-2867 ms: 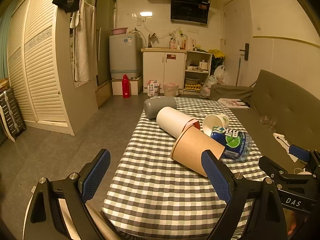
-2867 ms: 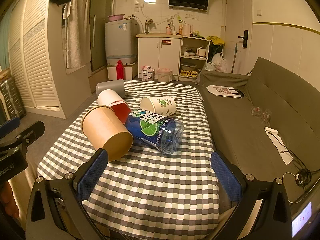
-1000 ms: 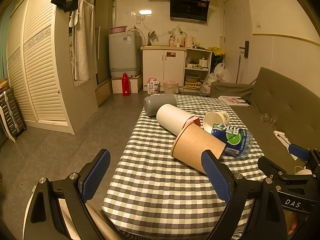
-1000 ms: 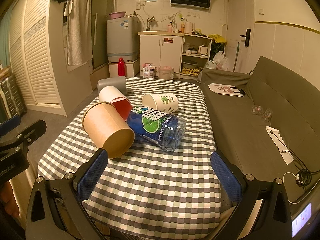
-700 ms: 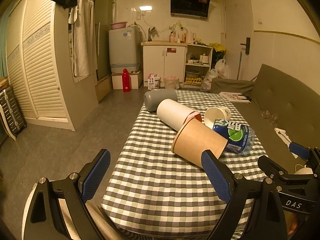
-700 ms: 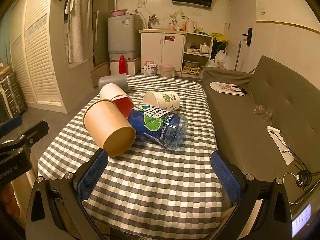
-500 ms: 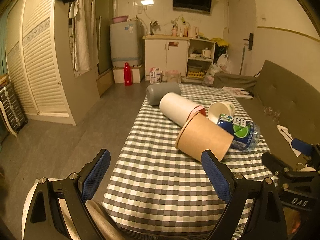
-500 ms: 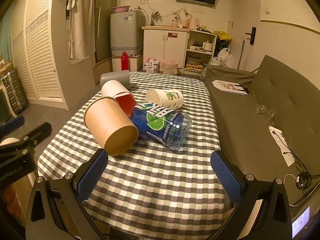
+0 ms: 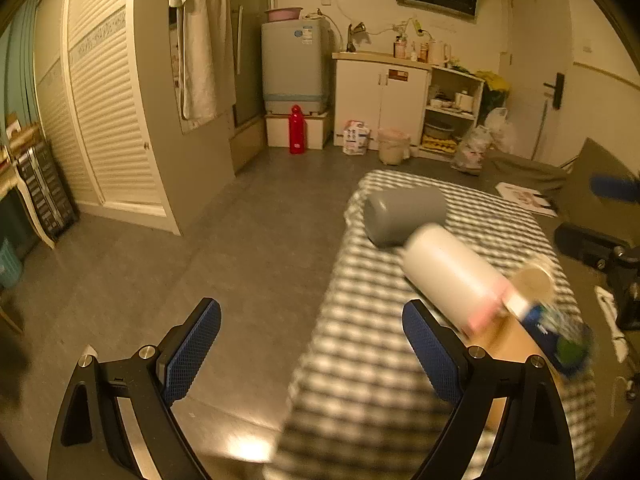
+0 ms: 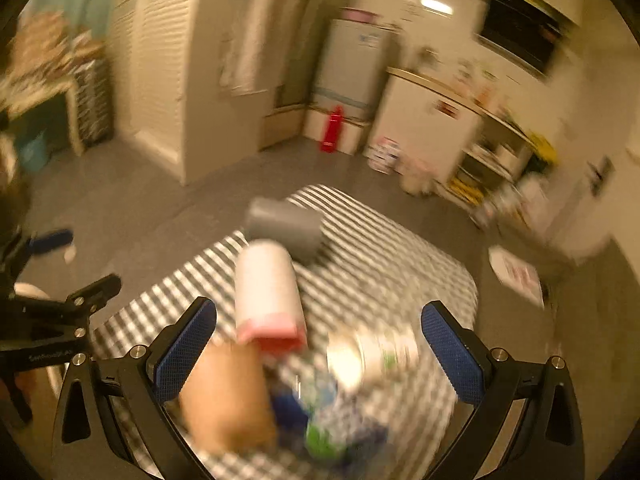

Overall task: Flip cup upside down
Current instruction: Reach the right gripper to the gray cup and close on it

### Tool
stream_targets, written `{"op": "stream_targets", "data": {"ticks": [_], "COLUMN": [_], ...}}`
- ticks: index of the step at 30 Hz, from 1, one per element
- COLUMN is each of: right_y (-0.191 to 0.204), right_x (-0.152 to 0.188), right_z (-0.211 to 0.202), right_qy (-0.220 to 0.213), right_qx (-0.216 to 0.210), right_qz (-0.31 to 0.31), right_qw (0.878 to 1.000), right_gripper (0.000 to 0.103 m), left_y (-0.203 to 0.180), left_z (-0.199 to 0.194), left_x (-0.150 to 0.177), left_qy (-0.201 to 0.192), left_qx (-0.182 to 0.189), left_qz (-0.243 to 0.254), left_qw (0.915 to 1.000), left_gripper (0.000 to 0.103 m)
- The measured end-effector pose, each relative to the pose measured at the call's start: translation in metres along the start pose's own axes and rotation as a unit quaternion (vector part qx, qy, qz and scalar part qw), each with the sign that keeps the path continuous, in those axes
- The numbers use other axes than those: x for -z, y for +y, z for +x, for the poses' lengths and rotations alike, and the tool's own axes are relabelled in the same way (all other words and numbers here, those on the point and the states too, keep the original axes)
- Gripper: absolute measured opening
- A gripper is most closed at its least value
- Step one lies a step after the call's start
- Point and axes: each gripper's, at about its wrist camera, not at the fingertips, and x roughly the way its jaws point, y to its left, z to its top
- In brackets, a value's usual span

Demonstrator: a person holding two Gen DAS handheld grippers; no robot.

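Several cups lie on their sides on the checkered table [image 9: 372, 360]: a grey cup [image 9: 404, 214], a white cup with a red rim [image 9: 452, 276], a brown paper cup [image 10: 224, 396] and a small white printed cup [image 10: 368, 356]. In the blurred right wrist view the grey cup [image 10: 284, 228] and white cup [image 10: 266, 292] lie ahead. My left gripper [image 9: 312, 344] is open and empty over the table's left edge. My right gripper [image 10: 320, 348] is open and empty above the cups.
A blue plastic bottle [image 9: 560, 336] lies beside the brown cup. A grey sofa [image 9: 592, 184] runs along the table's right side. Bare floor [image 9: 200, 264] lies to the left. Cabinets and a washing machine [image 9: 296, 68] stand at the back.
Both grippers have moved forward and up fast, and both views are blurred. The left one swung left toward the floor; the right one now looks down on the cups. Both stay open.
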Motion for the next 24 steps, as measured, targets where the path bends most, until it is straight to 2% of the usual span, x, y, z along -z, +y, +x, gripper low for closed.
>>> {"op": "stream_targets", "data": {"ticks": [4, 10, 17, 24], "right_y": [0.009, 0.016, 0.031, 0.032], "right_x": [-0.039, -0.07, -0.073, -0.081], "right_z": [0.058, 0.138, 0.201, 0.243], "right_qy": [0.038, 0.108, 0.165, 0.205], "right_qx": [-0.04, -0.073, -0.088, -0.098], "right_qz": [-0.081, -0.134, -0.215, -0.242], "right_qw": [0.995, 0.982, 0.959, 0.943], "right_gripper": [0.103, 0.103, 0.102, 0.102], "left_y": [0.008, 0.023, 0.038, 0.044], "left_z": [0.035, 0.086, 0.118, 0.129], "left_x": [-0.027, -0.047, -0.05, -0.051], "left_qy": [0.008, 0.033, 0.053, 0.063], "left_qx": [-0.009, -0.038, -0.042, -0.04], "left_qz": [-0.006, -0.015, -0.026, -0.022], "left_qw": [0.9999, 0.9986, 0.9974, 0.9969], "left_gripper": [0.095, 0.095, 0.095, 0.095]}}
